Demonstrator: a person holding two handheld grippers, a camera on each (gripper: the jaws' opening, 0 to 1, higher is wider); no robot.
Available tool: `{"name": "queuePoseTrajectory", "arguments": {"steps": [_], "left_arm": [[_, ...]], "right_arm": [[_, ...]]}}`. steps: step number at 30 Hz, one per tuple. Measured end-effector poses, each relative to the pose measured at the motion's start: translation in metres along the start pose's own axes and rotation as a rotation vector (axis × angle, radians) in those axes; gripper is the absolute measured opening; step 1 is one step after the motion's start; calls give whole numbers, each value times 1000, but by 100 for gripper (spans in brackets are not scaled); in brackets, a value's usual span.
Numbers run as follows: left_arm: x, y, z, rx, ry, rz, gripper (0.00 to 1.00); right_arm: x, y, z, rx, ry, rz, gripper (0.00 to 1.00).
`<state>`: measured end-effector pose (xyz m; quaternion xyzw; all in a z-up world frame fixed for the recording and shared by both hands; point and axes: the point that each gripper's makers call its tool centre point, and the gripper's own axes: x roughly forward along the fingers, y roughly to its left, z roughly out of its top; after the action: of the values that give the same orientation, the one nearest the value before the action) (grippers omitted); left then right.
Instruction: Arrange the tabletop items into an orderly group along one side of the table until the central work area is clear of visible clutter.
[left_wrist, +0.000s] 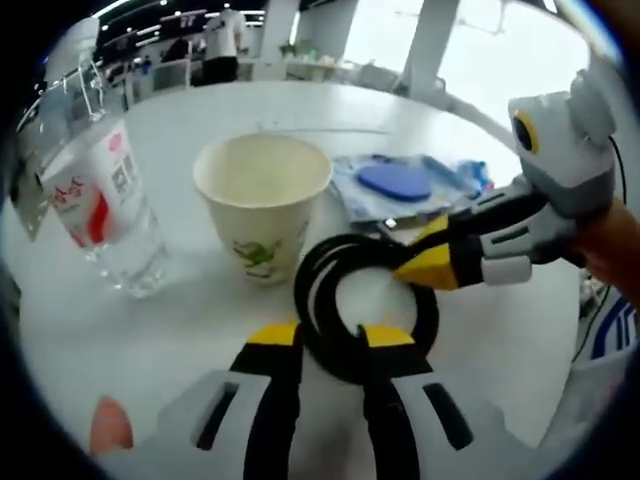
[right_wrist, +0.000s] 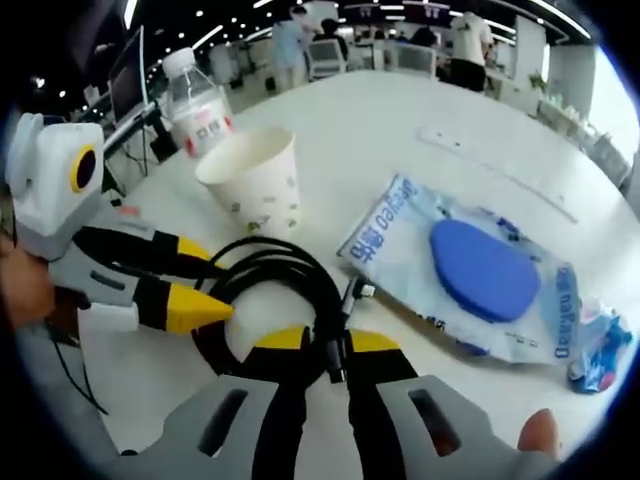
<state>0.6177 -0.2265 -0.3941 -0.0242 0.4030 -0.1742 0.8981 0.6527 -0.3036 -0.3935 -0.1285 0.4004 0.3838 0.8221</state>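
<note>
In the left gripper view, the coiled black cable (left_wrist: 345, 300) has its near loop hidden behind the yellow tips of the left tool (left_wrist: 322, 338), and its far side lies under the right tool (left_wrist: 425, 262) entering from the right, so which jaws truly pinch it cannot be told. The clear plastic water bottle with a red-and-white label (left_wrist: 100, 205) loses its cap to the picture's edge. In the right gripper view, the clear plastic packet holding a blue oval pad (right_wrist: 480, 270) runs out at the right edge, its small print too blurred to read. The print on the cream paper cup (right_wrist: 255, 180) is also illegible.
</note>
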Motion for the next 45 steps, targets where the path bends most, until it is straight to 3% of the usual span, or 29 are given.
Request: {"name": "queuePoseTrajectory", "arguments": {"steps": [14,25,32,45], "left_arm": [[-9,-3,0,12,-5,16,11],[-18,-27,8,57,-27,-7,8],[-20,-52,14,96,-33,-38,7],[-5,-122,34,206,-30,-131,7]], "right_arm": [[-13,4,-4,36,-13,12,12],[-38,-1,-17,63,-28,5,12],[-62,-11,-27,86,-44,-11,12],[-121,-54,-57,145,-67,-78,12]]}}
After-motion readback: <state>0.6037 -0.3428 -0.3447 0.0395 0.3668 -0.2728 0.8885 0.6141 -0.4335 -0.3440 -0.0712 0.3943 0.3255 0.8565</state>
